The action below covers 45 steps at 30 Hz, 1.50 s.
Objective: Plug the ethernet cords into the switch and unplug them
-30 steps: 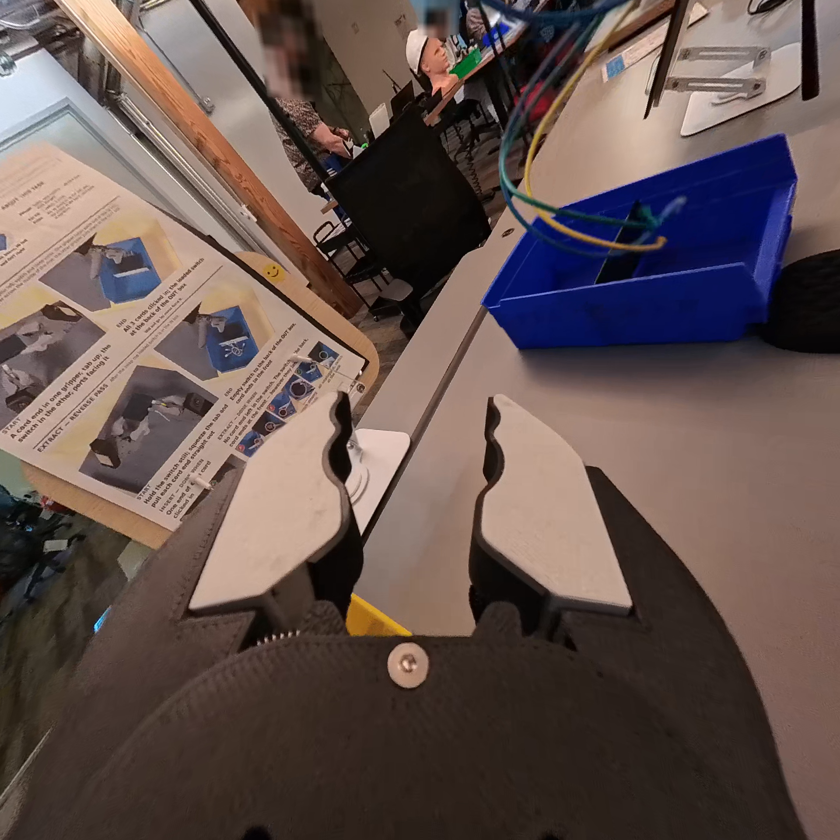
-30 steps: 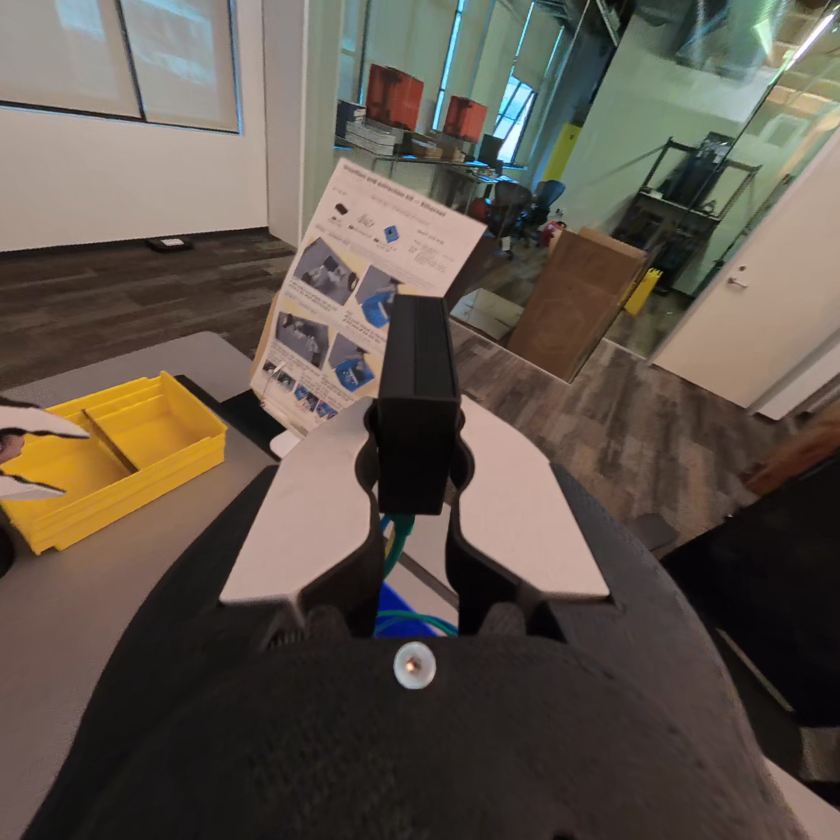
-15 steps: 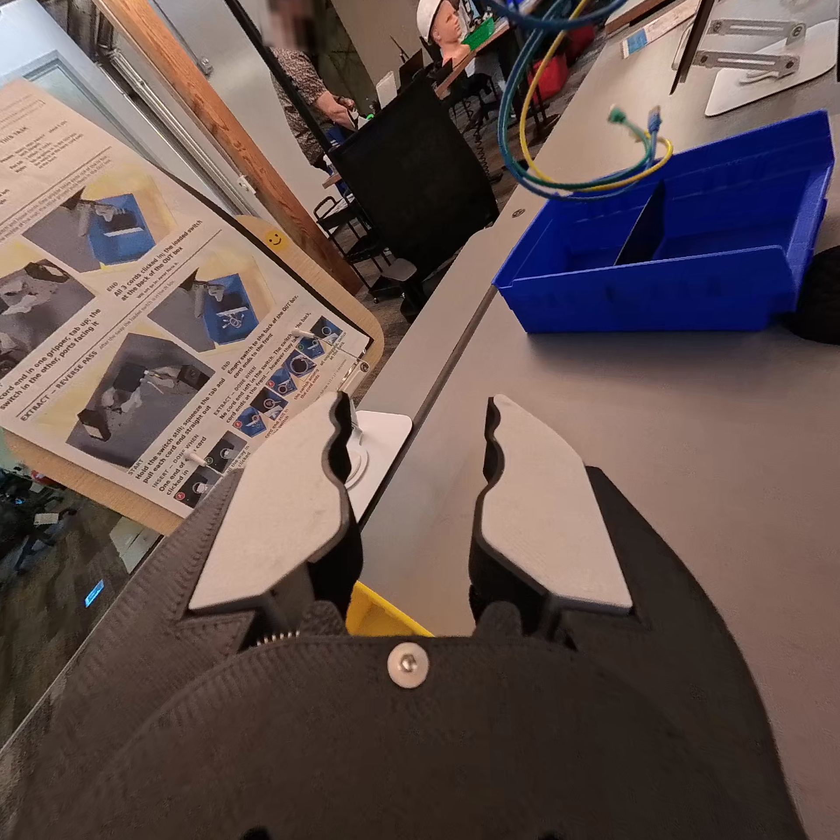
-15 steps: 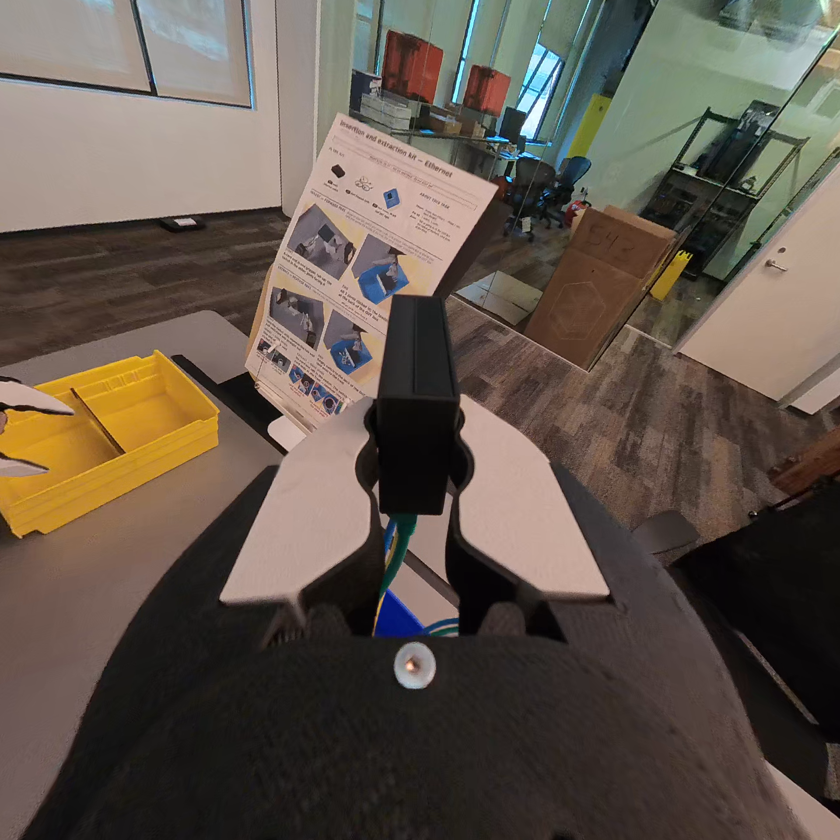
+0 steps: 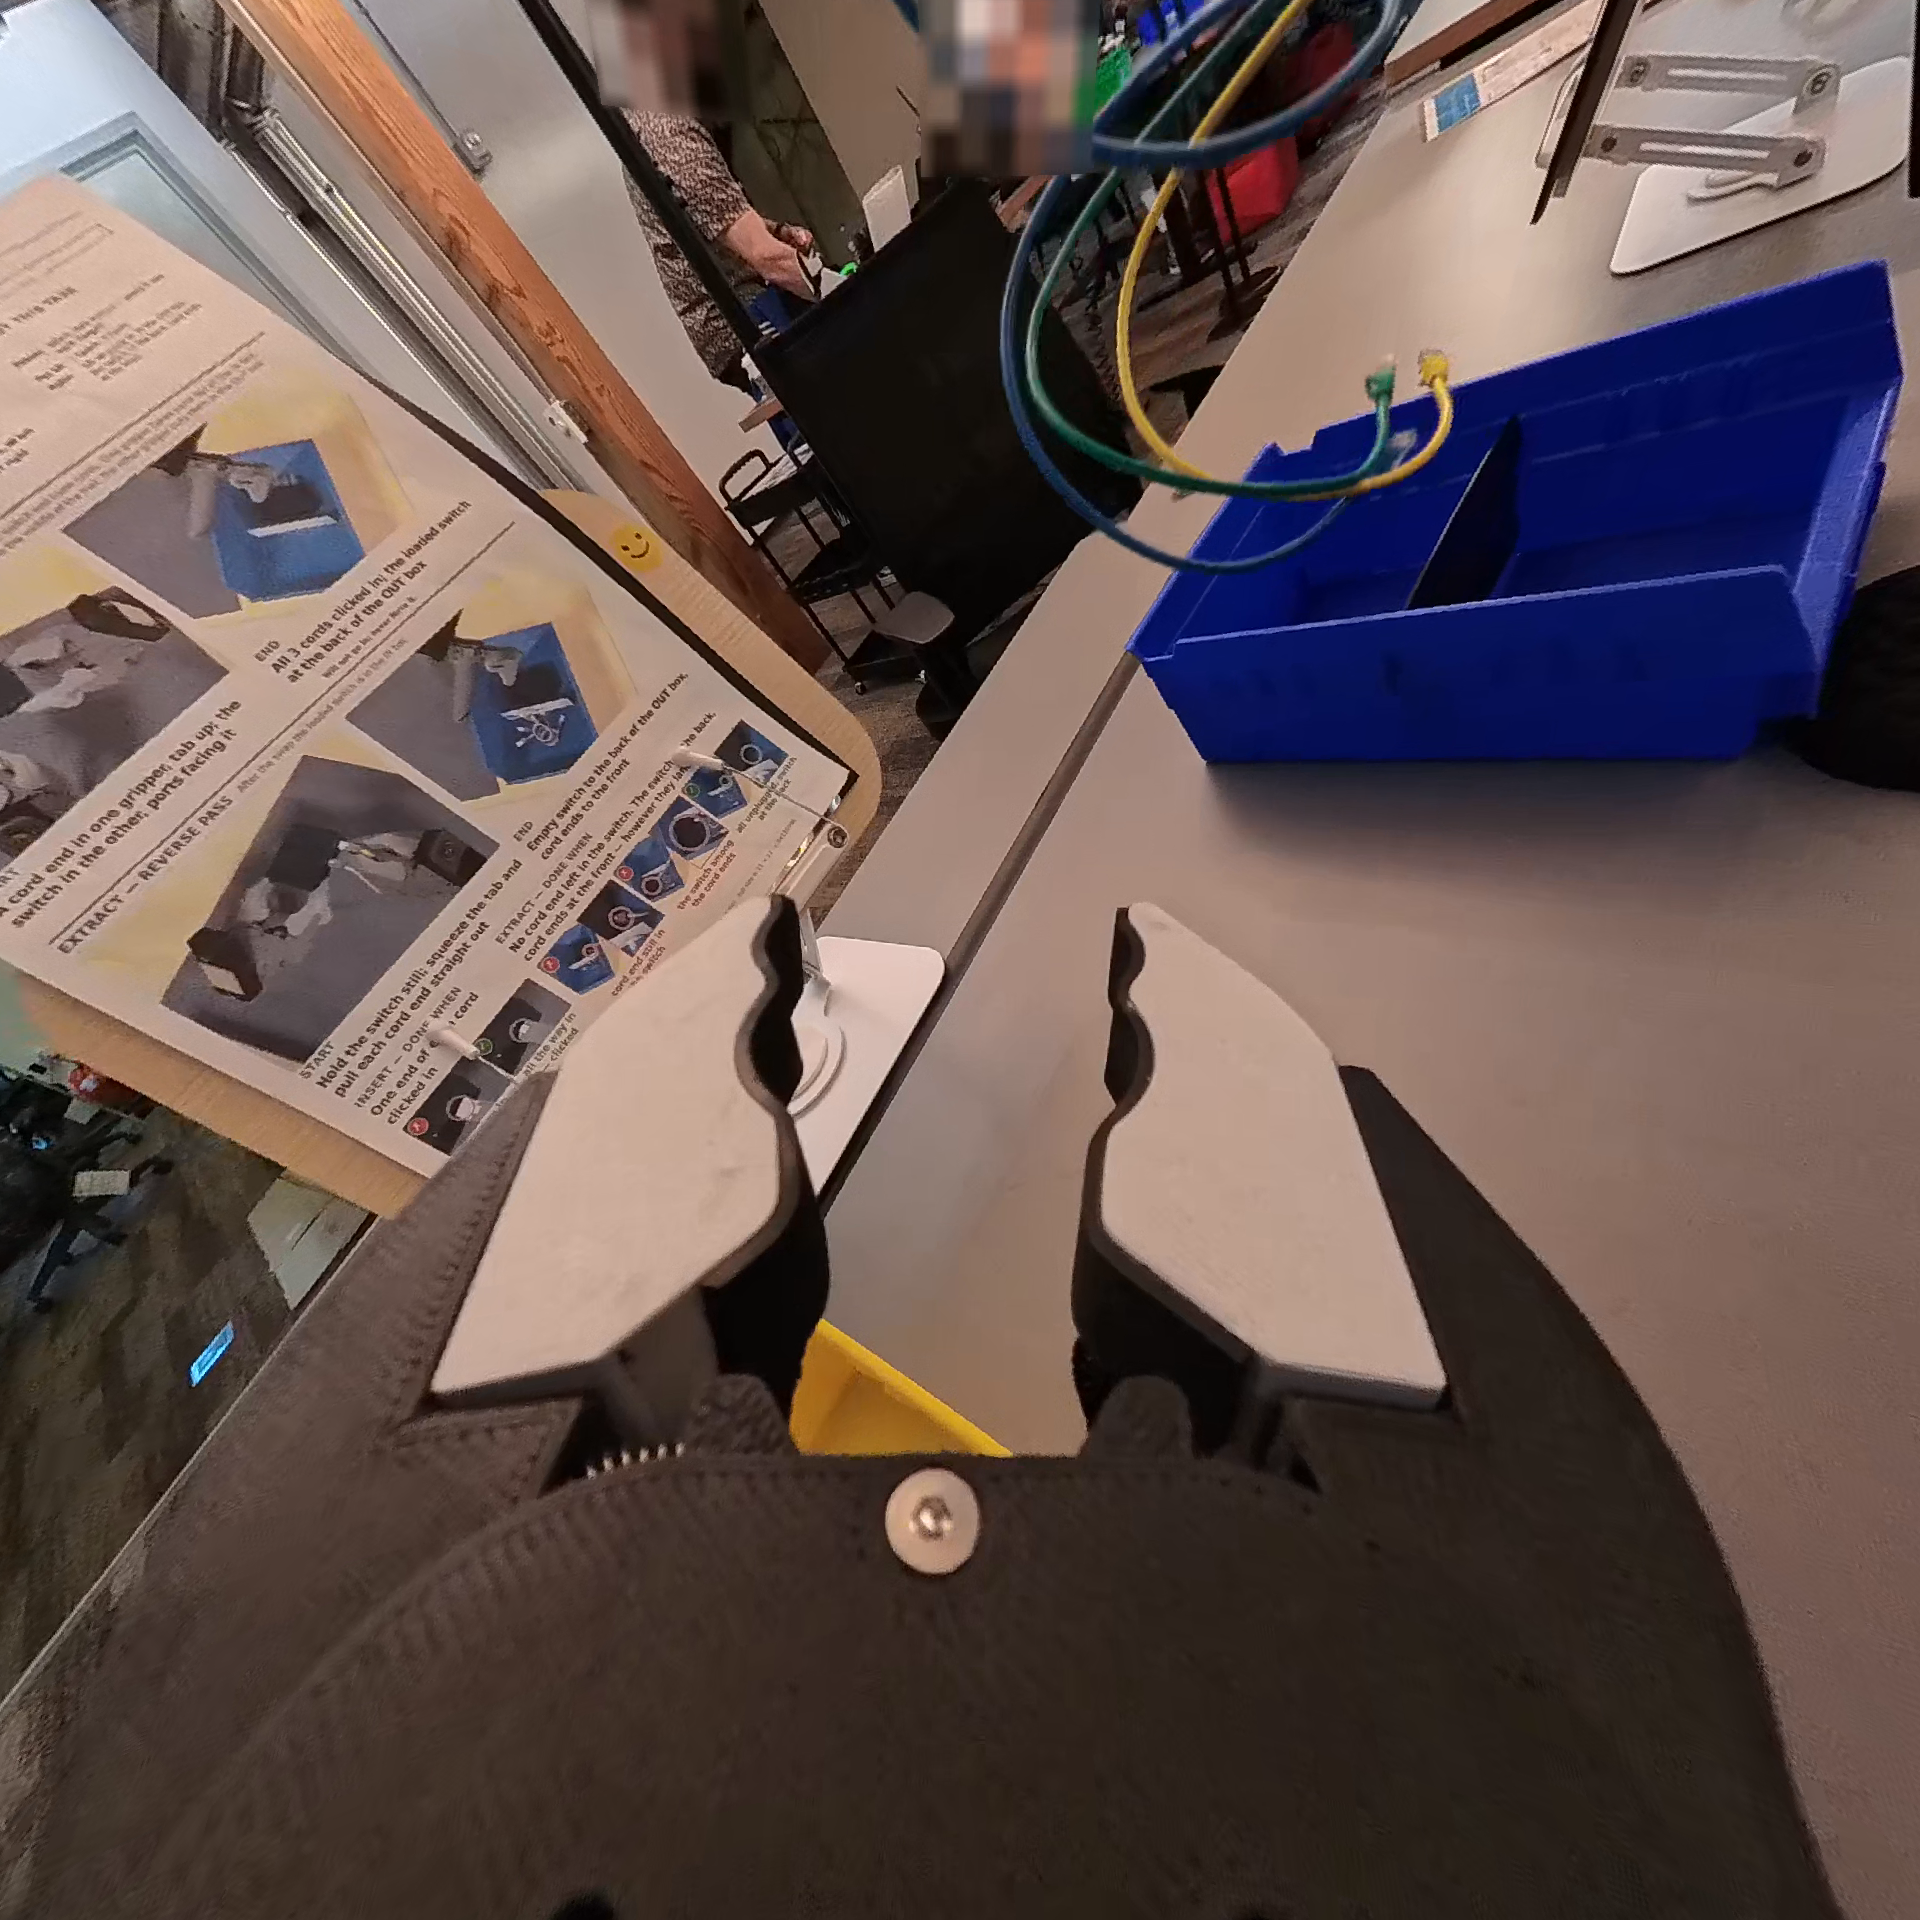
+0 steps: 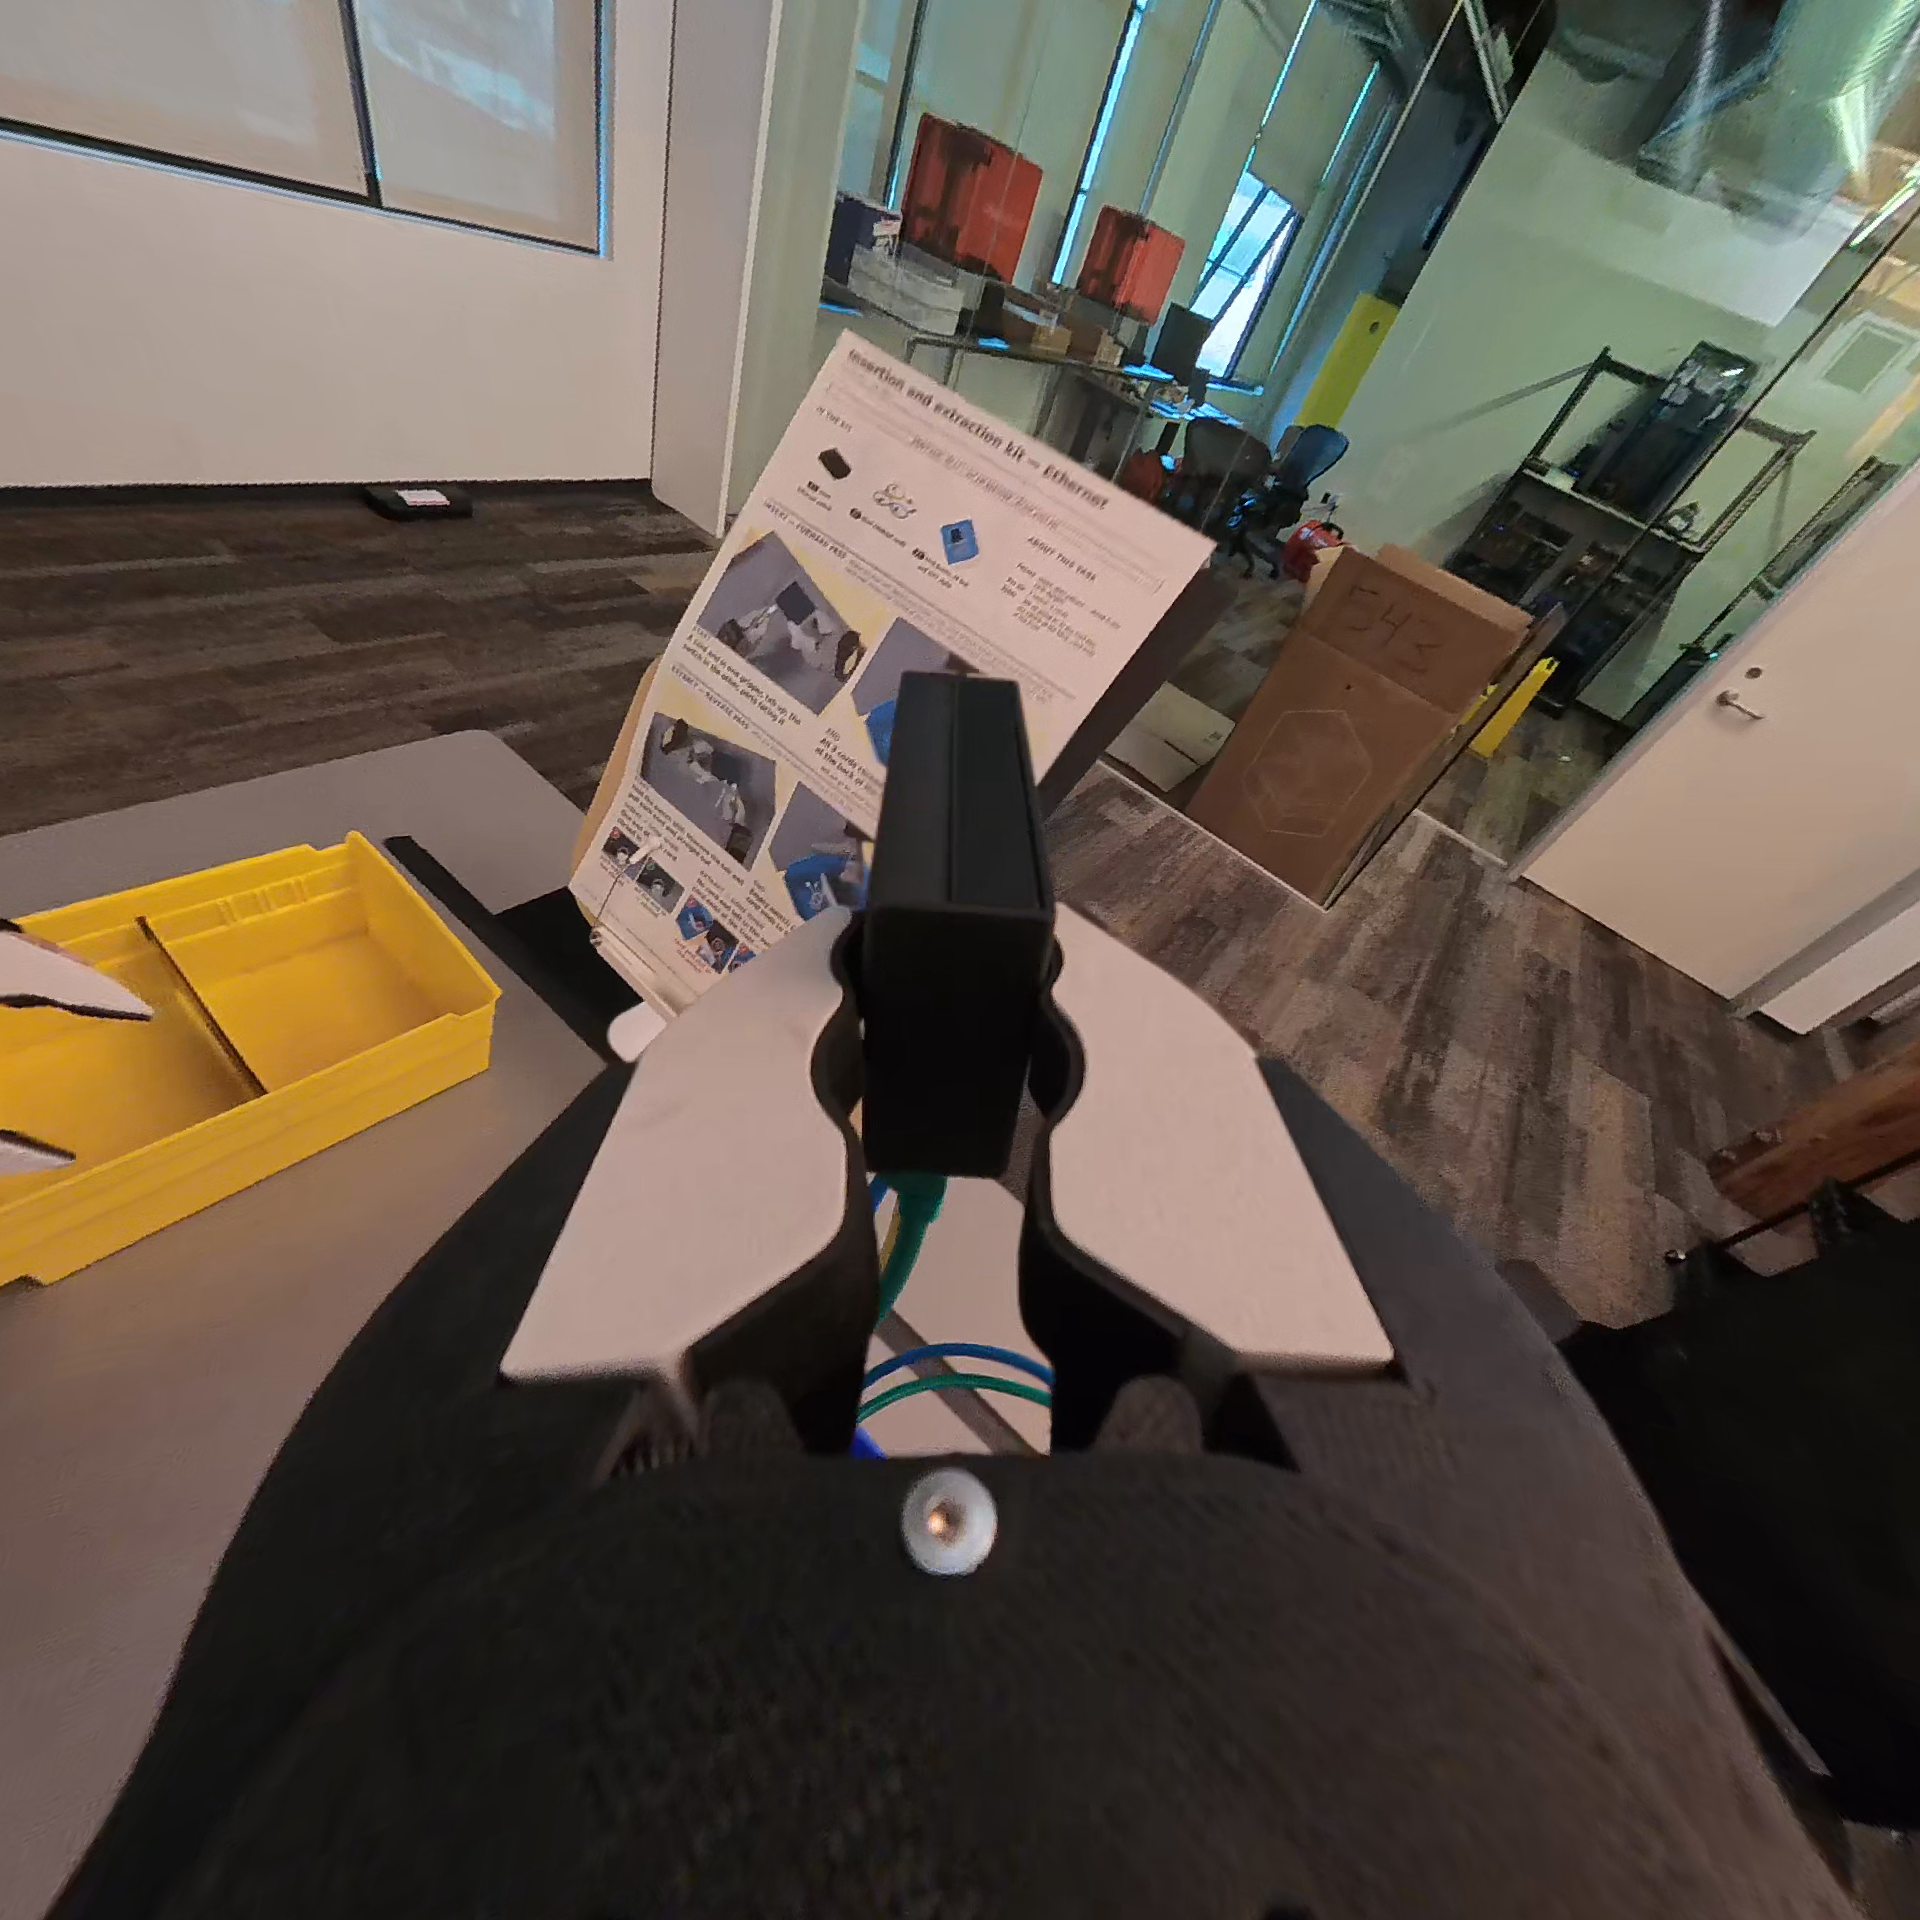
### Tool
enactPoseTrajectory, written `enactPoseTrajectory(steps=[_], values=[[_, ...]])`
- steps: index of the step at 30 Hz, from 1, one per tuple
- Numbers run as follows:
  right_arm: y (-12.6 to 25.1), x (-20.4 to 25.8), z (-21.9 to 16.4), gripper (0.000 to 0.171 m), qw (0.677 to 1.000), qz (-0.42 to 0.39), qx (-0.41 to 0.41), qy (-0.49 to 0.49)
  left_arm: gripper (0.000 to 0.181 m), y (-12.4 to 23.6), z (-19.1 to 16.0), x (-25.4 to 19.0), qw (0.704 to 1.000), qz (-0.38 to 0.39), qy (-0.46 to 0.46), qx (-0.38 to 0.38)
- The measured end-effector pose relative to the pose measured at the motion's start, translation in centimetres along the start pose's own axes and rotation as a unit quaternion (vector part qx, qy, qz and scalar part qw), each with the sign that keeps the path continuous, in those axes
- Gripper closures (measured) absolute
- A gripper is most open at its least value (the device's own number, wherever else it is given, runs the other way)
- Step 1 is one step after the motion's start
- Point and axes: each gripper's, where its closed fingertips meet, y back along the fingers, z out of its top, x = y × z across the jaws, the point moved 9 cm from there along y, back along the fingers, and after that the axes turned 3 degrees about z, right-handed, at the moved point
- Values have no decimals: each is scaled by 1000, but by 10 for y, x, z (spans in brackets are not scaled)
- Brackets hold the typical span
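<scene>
A: What do you have in the right gripper (image 6: 948, 1023)?

B: I hold the black switch (image 6: 954, 925) there, its jaws are closed tight on the two sides of it. From the under side of the switch a green cord (image 6: 906, 1242) and a blue cord (image 6: 951, 1356) hang down.

A: And the left gripper (image 5: 945, 977)?

B: It is wide apart and has nothing in it. It hovers over the grey table (image 5: 1455, 1039). In my left view the cords come down from 12 o'clock in loops. The green plug (image 5: 1380, 382) and the yellow plug (image 5: 1434, 367) are free, in the air above the blue bin (image 5: 1507, 665) at 1 o'clock.

A: What else is around?

B: An instruction sheet (image 5: 312, 727) on a stand is at 10 o'clock. In the right view a yellow bin (image 6: 260, 1039) sits on the table at 9 o'clock, and the tips of the left gripper are over it.
</scene>
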Motion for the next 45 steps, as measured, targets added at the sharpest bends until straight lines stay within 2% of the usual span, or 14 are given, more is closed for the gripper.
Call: enactPoseTrajectory(steps=[8,20,27,31,36,41,45], values=[[-20,6,-25,143,999,19,-11,-28,125,4,1,2,1000,1,3,-9],[-48,49,26,142,993,-20,20,111,125,9,2,6,1000,0,10,-18],[-55,58,34,142,991,-33,52,117,125,15,5,6,1000,1,9,-28],[-51,53,20,142,992,-37,66,97,125,18,7,7,999,0,12,-36],[-33,35,-20,142,995,-45,69,63,125,20,9,6,999,-2,12,-43],[-9,9,-69,142,999,-38,10,5,126,18,10,3,999,-6,8,-43],[-6,1,-105,143,999,-8,-46,-18,126,14,9,0,999,-10,3,-35]])
